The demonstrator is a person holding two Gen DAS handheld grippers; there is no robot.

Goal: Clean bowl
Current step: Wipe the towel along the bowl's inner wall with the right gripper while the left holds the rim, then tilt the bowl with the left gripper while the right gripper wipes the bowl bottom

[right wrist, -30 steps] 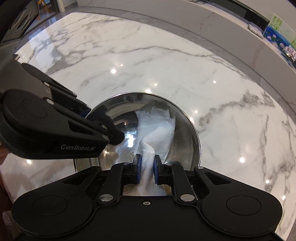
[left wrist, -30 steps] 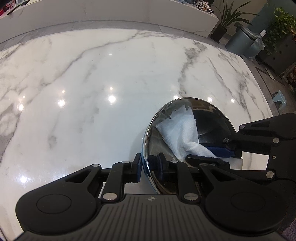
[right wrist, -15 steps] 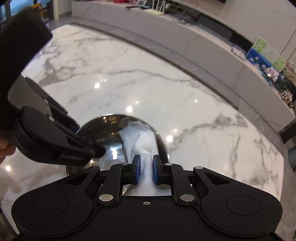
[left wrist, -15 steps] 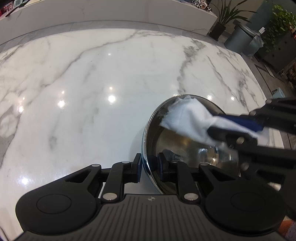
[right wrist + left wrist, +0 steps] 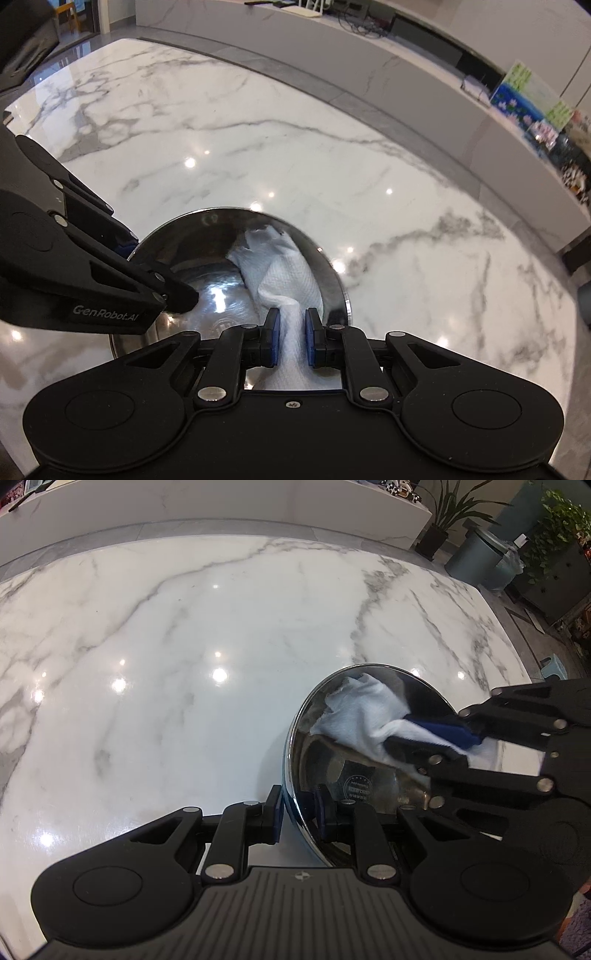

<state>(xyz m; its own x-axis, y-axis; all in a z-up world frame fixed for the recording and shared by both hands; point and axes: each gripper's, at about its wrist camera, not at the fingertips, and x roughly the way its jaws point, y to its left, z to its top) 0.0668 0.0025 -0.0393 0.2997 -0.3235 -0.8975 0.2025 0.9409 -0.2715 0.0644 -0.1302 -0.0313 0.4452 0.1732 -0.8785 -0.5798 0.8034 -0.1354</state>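
Observation:
A shiny steel bowl [image 5: 325, 760] sits on the white marble table [image 5: 184, 664], seen at lower right in the left wrist view. My left gripper [image 5: 298, 814] is shut on the bowl's near rim, one pad outside and one inside. In the right wrist view the bowl [image 5: 207, 266] lies just ahead, and my right gripper [image 5: 292, 341] is shut on a crumpled white paper towel [image 5: 280, 269] that rests against the bowl's far inner wall. The same towel [image 5: 362, 712] shows in the left wrist view, where the right gripper [image 5: 428, 734] comes in from the right.
The marble table [image 5: 369, 192] spreads wide around the bowl. A low white counter [image 5: 406, 85] runs behind it. Potted plants [image 5: 443, 513] and a grey bin [image 5: 480, 554] stand beyond the table's far right corner.
The right gripper has swept the towel from the middle of the bowl up to its far wall. The left gripper has kept its hold on the rim.

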